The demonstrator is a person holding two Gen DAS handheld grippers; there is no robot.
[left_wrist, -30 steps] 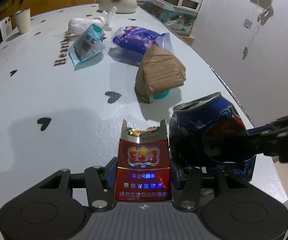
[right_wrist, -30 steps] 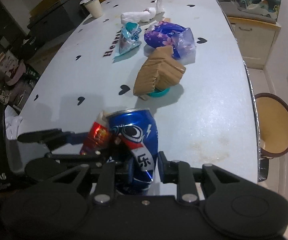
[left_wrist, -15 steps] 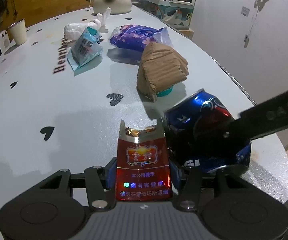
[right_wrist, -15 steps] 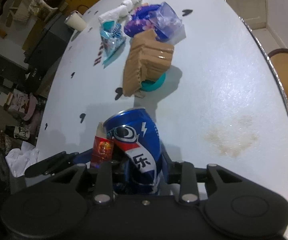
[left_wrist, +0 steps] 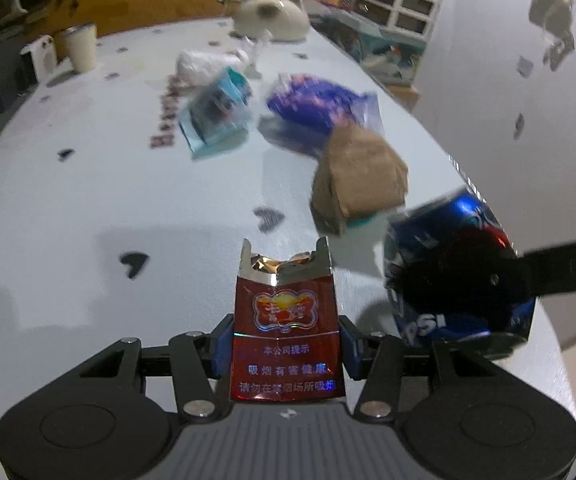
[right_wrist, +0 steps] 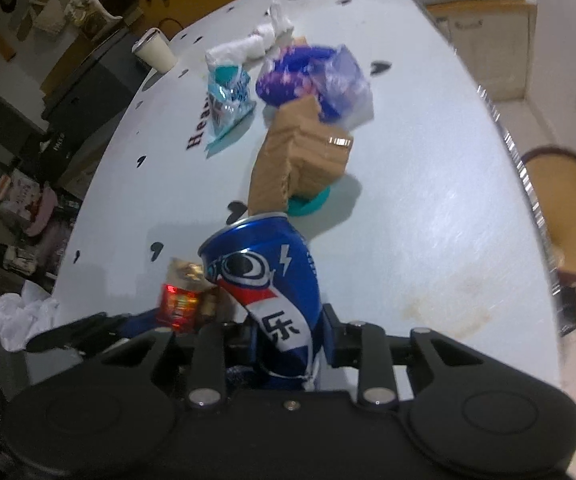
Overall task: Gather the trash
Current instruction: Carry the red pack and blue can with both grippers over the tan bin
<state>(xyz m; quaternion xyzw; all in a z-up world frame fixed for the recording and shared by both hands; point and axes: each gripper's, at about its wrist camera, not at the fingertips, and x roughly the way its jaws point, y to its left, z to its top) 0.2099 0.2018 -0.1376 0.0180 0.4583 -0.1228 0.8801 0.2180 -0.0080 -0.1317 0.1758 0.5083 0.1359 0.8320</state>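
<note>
Two grippers, each loaded, angled downward above the pale table [left_wrist: 88, 208].

Left gripper [left_wrist: 284, 344]: jaws narrow, clamped on the upright red cigarette pack [left_wrist: 284, 332]. Right gripper [right_wrist: 288, 344]: just beside it, jaws having just narrowed onto the dented blue can [right_wrist: 272, 292], tilted. Further trash lies ahead: teal packet [right_wrist: 226, 100], purple bag [right_wrist: 312, 76], brown cardboard [right_wrist: 300, 156].

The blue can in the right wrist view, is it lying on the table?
No. The blue can is held up between the fingers of the right gripper, above the table.
</note>
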